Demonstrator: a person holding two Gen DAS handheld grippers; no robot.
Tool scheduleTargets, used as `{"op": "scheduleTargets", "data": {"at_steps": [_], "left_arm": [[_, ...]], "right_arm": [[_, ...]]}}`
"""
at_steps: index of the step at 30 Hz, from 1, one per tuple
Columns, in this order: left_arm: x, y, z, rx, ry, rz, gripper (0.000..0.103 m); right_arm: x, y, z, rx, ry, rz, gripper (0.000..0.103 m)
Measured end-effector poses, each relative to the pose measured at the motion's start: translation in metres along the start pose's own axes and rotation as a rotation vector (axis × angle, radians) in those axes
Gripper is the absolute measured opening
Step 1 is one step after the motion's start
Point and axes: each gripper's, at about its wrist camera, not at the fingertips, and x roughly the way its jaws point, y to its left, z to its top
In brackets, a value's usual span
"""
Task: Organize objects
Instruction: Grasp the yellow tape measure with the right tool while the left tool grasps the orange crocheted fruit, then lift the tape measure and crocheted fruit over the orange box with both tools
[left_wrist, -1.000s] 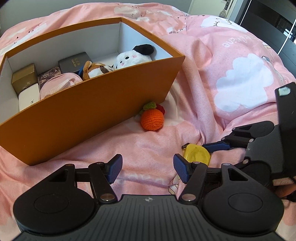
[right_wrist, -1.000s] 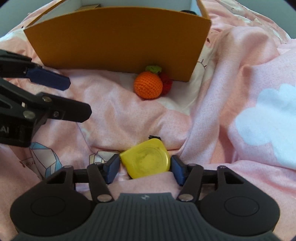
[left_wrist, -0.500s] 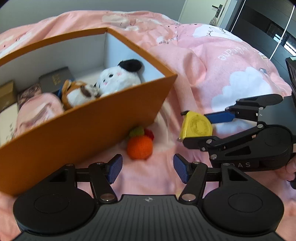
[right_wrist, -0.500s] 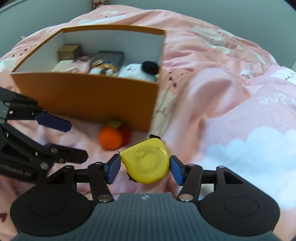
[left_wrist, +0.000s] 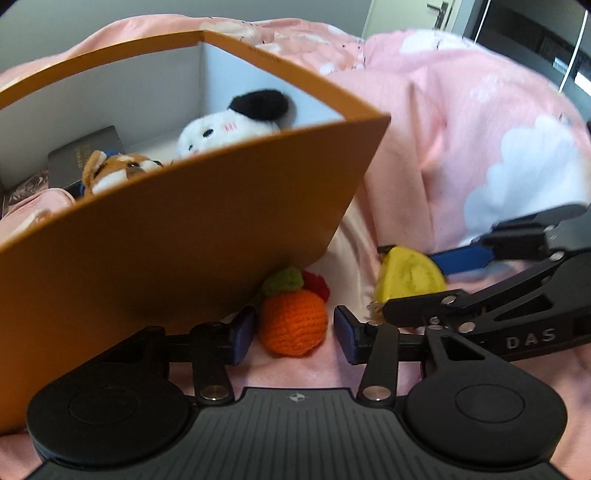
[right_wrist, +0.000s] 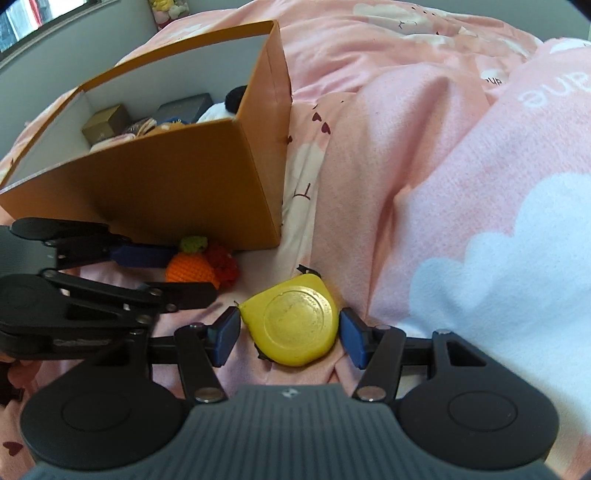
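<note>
An orange box (left_wrist: 192, 236) with white inner walls stands on the pink bed; it also shows in the right wrist view (right_wrist: 177, 192). A crocheted orange fruit (left_wrist: 293, 324) lies at its front corner. My left gripper (left_wrist: 293, 334) is open, its pads on either side of the fruit, not touching it. The fruit also shows in the right wrist view (right_wrist: 190, 269). My right gripper (right_wrist: 288, 334) is shut on a yellow tape measure (right_wrist: 293, 326) and holds it just right of the fruit. The tape measure also shows in the left wrist view (left_wrist: 408, 275).
Inside the box are a panda plush (left_wrist: 229, 129), a brown-and-white plush (left_wrist: 114, 170), a dark case (left_wrist: 85, 155), a pink pouch (left_wrist: 33, 210) and small boxes (right_wrist: 105, 123). The pink cloud-print duvet (right_wrist: 461, 184) rises in folds to the right.
My left gripper has moved forward and down until the crocheted fruit sits between its open pads. My right gripper has carried the tape measure toward the box's right corner.
</note>
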Motion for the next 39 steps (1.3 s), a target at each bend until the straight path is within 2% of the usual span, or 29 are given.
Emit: {"op": "scheduleTargets", "data": {"at_steps": [2,8,13,17,23,28,31,34,39], "left_arm": [[0.002,-0.002,-0.001,0.008,0.003,0.013,0.048],[-0.008,0.002,-0.002,-0.011,-0.019,-0.002,0.047],[-0.034,0.002,-0.005,-0.003,-0.053,-0.02,0.047],[-0.064,0.004,-0.006,-0.01,-0.098,-0.046,0.047],[-0.106,-0.004,0.005,-0.015,-0.212,-0.081,0.047],[-0.129,0.01,0.024,-0.1,-0.282,-0.125,0.047],[-0.135,0.024,0.039,-0.142,-0.293,-0.102,0.047],[-0.131,0.037,0.053,-0.159,-0.271,-0.059,0.047],[-0.118,0.063,0.068,-0.197,-0.246,-0.03,0.047]], "right_arm": [[0.001,0.002,-0.001,-0.007,-0.001,-0.004,0.061],[0.001,0.005,-0.003,-0.03,0.002,-0.022,0.061],[0.0,0.006,-0.003,-0.04,-0.006,-0.034,0.06],[-0.012,0.012,-0.001,-0.053,-0.033,-0.052,0.06],[-0.053,0.03,0.009,-0.129,-0.109,-0.056,0.06],[-0.092,0.047,0.028,-0.233,-0.205,-0.071,0.06],[-0.106,0.055,0.046,-0.29,-0.261,-0.065,0.06],[-0.107,0.067,0.067,-0.357,-0.296,-0.064,0.06],[-0.09,0.086,0.101,-0.489,-0.323,-0.092,0.06]]}}
